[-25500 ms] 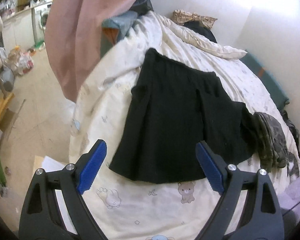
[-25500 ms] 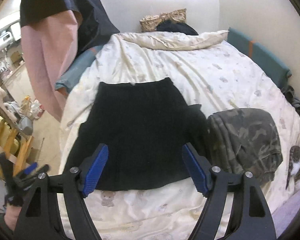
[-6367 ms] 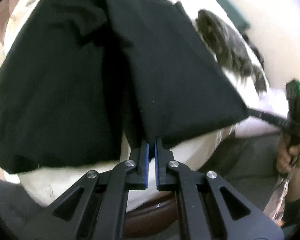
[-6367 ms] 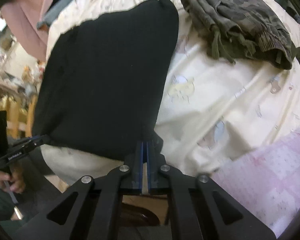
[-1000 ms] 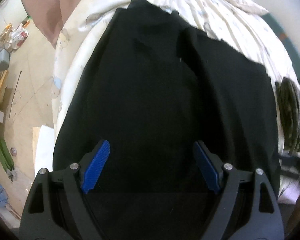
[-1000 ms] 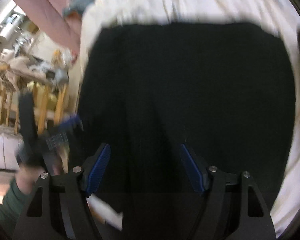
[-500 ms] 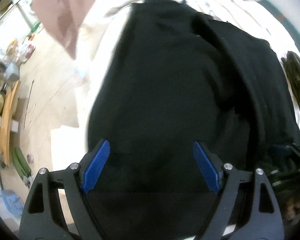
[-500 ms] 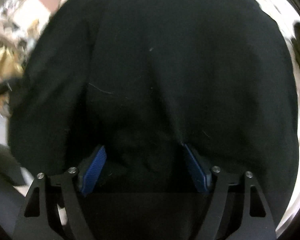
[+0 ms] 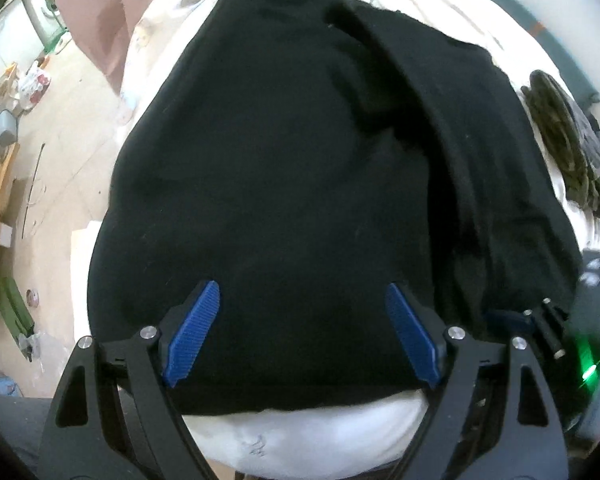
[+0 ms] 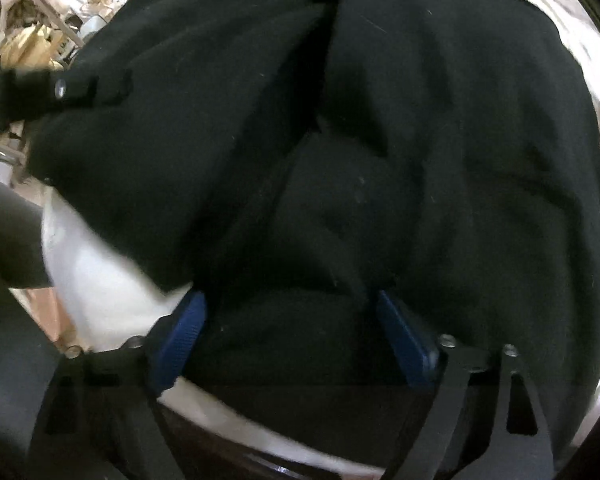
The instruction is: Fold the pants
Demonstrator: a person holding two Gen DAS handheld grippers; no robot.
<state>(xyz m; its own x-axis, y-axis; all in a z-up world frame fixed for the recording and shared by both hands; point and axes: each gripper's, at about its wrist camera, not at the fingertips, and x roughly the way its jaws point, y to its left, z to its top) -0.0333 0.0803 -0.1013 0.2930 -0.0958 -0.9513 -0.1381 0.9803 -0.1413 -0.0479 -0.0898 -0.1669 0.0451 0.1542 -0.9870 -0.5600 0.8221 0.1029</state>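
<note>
With the black pants spread on the bed, I was between folds, my left gripper hovering released and my right gripper opening empty over the near hem, which I judged both jaws needed to pinch next.

No readable text, label or number shows anywhere.

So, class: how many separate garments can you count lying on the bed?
2. The black pants spread across the middle of the quilt, and a camouflage garment bunched at their right edge. Others may be hidden beyond the frame.
</note>
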